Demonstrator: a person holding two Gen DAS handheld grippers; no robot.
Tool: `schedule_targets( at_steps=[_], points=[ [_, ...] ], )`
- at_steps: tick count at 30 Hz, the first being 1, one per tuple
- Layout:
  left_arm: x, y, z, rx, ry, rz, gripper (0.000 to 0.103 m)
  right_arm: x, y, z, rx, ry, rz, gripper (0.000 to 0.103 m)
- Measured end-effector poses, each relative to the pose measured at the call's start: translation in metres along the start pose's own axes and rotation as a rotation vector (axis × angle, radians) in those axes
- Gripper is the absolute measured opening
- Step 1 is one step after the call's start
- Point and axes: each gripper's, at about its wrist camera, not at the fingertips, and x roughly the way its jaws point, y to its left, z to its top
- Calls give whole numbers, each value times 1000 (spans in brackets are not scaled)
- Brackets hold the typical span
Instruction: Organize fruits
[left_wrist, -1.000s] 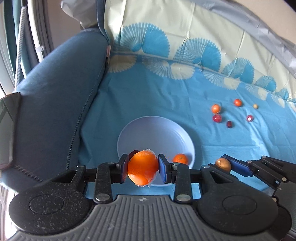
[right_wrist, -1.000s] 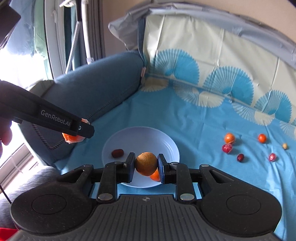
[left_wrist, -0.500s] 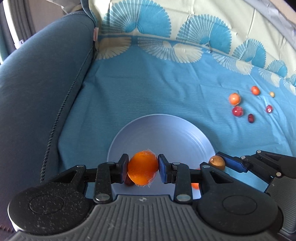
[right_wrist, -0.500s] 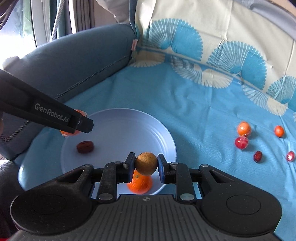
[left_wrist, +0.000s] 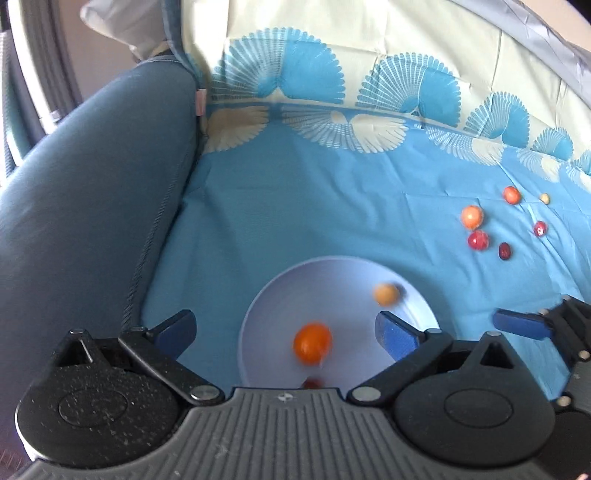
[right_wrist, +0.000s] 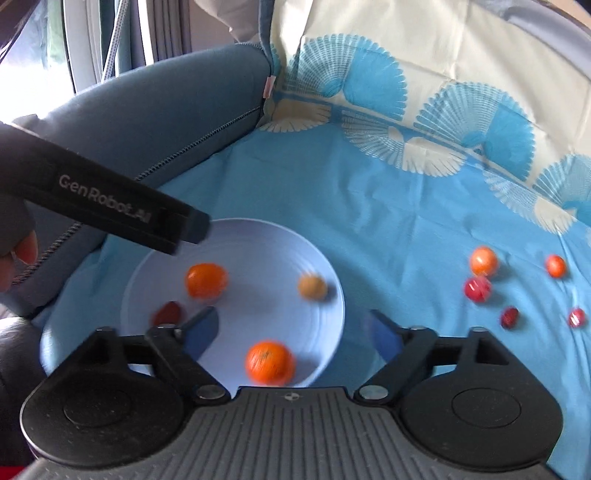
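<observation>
**Both hand-held grippers spread wide over the bowl; fruit lying inside**

The left hand-held gripper (left_wrist: 284, 332) is seen with its jaws spread wide apart, and nothing is gripped between them. The right hand-held gripper (right_wrist: 291, 328) is likewise spread wide, with nothing in its grasp.

A pale blue bowl (right_wrist: 325, 273) is set on a blue patterned sheet (right_wrist: 388, 206), close beside a dark blue cushioned armrest (right_wrist: 166, 110). Four pieces of fruit are noted inside the bowl in the right wrist view: a large orange (right_wrist: 206, 280) towards the left, a second orange (right_wrist: 269, 362) near the front rim, a small tan fruit (right_wrist: 312, 287) towards the right, and a dark red fruit (right_wrist: 167, 313) at the left, just beside the gripper's left finger. All four are blurred.

In the left wrist view the large orange (left_wrist: 312, 343) is seen between the spread fingers, clear of both pads.

A loose group of small fruits (right_wrist: 480, 275), orange and red, is scattered on the sheet well apart from the bowl, to its right.

The left gripper's body, marked "GenRobot.AI", is seen over the bowl's left rim in the right wrist view.
</observation>
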Motion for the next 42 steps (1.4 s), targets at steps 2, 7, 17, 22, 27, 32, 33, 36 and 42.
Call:
schedule_targets(
  at_steps=[2,7,17,22,27,32,33,36,42],
  points=[
    [-20,3,-13,-14,16,6,103,-22,3,-8,29,27,20,95],
    [-72,8,-48,-83,54,21,103,-78,16,-31,113,66,22,98],
    [-171,0,-86,-97,-86,12,103,-175,44,-54,120,-90,-39,101],
    [-201,-8,-100,-94,-134,13,103,-203,51,-64,98,-144,-52,102],
    [-221,-13,-108,-90,-169,10,103,-224,57,-70,83,-187,-58,102],
    [-234,-18,-111,-81,-192,11,103,-238,61,-74,81,-214,-63,102],
    [-235,-18,-111,-83,-192,10,103,-239,62,-75,81,-218,-64,102],
    [-235,-17,-110,-85,-191,9,103,-242,62,-75,81,-227,-65,102],
    [-234,-16,-110,-81,-189,8,103,-242,62,-76,84,-224,-62,102]
  ],
)
